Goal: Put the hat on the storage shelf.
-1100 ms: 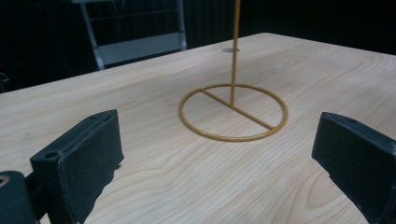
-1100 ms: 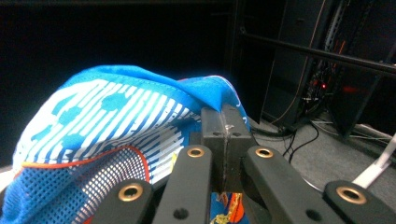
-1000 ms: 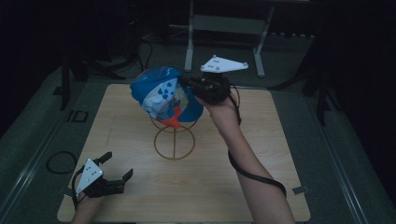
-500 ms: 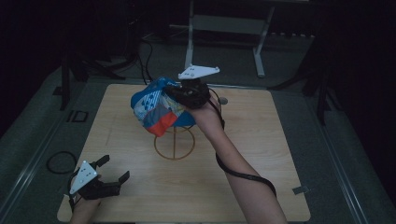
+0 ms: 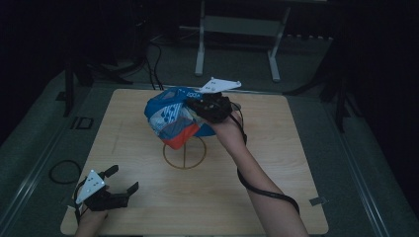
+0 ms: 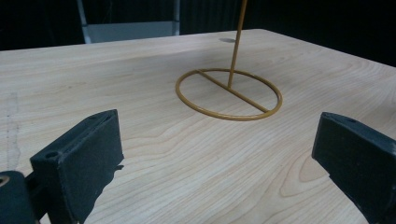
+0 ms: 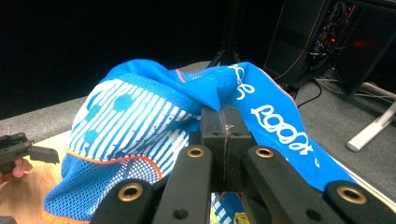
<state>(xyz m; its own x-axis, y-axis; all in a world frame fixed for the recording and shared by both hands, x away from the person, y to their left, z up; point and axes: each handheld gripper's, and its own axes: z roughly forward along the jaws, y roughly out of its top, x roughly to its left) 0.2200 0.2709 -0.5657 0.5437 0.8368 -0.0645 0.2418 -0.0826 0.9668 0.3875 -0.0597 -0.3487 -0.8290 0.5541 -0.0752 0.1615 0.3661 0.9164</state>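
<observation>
Right gripper view: the fingers (image 7: 224, 140) of the right gripper (image 5: 210, 104) are pressed fully together, with a fold of the blue cap (image 7: 154, 121) pinched between them. The cloth hangs down from this pinch, so the cap is carried by its edge and the open side can face down. In the high view the cap (image 5: 170, 118) is in the air over the stand (image 5: 184, 153), a thin gold wire ring with a post, near the middle of the worktop (image 5: 276, 148). I judge the cap is meant to go onto the post. The left gripper (image 5: 106, 190) waits low near the front left corner. Its fingers (image 6: 79, 158) stand wide apart and empty, pointing toward the stand (image 6: 229, 93), probably to leave room.
</observation>
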